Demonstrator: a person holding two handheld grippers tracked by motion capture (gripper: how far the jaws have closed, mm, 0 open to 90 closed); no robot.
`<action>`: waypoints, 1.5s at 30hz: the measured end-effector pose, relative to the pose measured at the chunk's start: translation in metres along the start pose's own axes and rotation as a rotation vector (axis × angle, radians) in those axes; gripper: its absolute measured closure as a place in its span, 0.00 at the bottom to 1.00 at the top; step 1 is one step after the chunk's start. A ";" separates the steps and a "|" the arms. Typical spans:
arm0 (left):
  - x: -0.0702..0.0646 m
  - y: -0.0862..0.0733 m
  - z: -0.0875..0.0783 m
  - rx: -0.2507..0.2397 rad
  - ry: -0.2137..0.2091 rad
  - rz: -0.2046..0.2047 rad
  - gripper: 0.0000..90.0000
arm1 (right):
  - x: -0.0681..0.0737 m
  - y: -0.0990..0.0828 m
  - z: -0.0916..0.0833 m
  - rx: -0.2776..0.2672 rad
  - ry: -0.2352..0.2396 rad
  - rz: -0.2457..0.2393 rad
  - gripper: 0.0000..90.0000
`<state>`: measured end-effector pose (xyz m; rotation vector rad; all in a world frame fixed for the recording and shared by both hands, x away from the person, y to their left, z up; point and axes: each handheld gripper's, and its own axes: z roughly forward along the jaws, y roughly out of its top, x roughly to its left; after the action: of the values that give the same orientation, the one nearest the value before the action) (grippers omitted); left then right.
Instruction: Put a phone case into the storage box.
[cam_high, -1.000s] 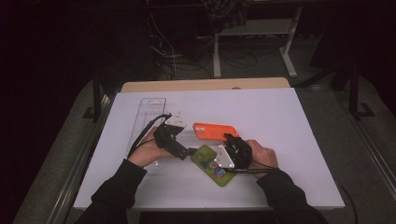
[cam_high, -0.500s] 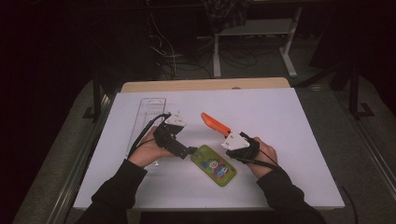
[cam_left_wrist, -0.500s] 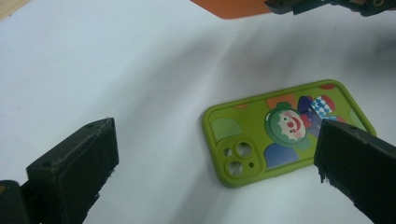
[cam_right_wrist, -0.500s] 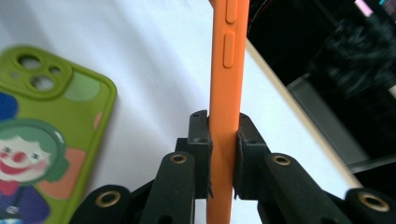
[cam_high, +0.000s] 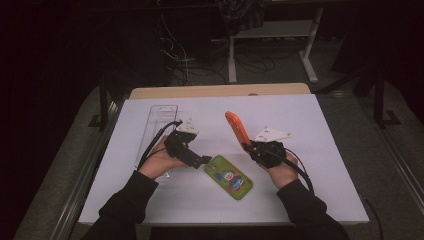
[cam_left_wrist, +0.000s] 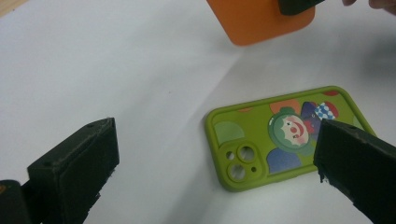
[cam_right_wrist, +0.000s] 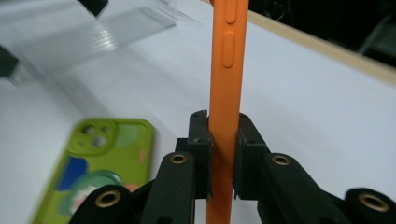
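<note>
In the left gripper view the orange case (cam_left_wrist: 261, 21) is cut off by the top edge, and the green case (cam_left_wrist: 261, 140) runs behind the right-hand jaw at lower right. In the right gripper view the orange case's (cam_right_wrist: 227, 70) top leaves the frame, its lower end sits hidden between the jaws, and the green case (cam_right_wrist: 100, 163) at lower left is blurred and partly covered by the gripper body.

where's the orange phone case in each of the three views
High view: the orange phone case is right of centre, lifted off the white table, clamped in the right gripper.
Left gripper view: at the top edge, right of centre.
Right gripper view: edge-on, upright in the middle, pinched between the jaws.
Shared landmark: the green phone case, flat on the table.
</note>
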<state>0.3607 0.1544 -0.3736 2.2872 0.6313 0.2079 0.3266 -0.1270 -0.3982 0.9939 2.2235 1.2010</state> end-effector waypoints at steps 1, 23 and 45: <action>0.000 0.000 0.000 0.001 0.000 -0.002 0.00 | -0.003 -0.001 0.000 -0.017 0.024 0.040 0.87; 0.008 0.013 -0.014 -0.179 -0.008 -0.124 0.00 | -0.014 -0.002 -0.006 -0.075 0.106 0.207 0.87; 0.008 0.048 0.005 -0.304 -0.077 -0.174 0.00 | 0.020 0.010 0.007 -0.091 0.185 0.175 0.87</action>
<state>0.3875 0.1260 -0.3438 1.9292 0.7038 0.1218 0.3221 -0.1049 -0.3944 1.0992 2.2332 1.5127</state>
